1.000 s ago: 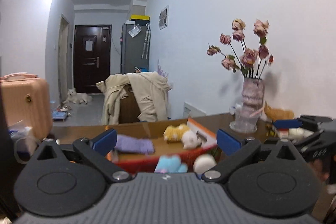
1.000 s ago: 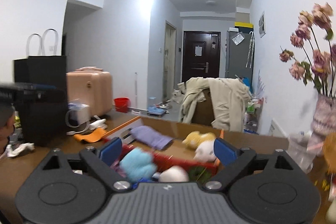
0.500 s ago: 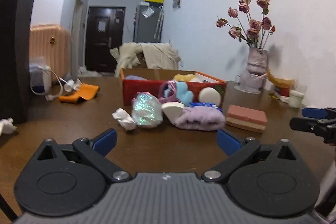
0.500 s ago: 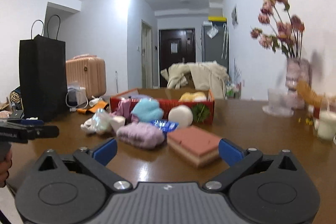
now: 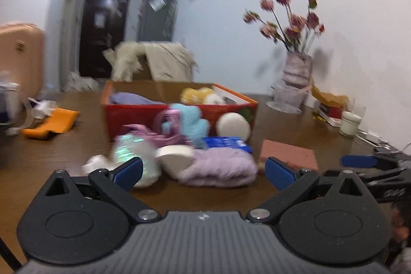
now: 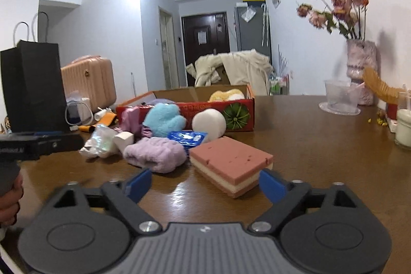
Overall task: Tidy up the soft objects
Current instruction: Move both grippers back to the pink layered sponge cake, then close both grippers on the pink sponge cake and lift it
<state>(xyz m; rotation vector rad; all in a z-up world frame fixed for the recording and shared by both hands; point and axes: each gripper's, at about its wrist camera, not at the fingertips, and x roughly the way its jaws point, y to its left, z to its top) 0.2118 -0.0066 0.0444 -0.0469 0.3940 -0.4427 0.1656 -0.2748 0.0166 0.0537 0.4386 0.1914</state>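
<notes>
Brown tabletop (image 6: 321, 145) carries scattered soft things; both tools tilt slightly downward, left tool (image 5: 203, 170) spread and empty, right tool (image 6: 205, 182) spread, its jaws just narrowing, nothing pinched.

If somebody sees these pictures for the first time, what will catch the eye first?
Probably the heap of soft things on the brown table: a lilac fluffy towel, a blue plush mitt and a pink layered sponge at the front. Behind them stands the red box, with a yellow plush toy inside. The vase of dried roses stands far right, by the wall.
</notes>
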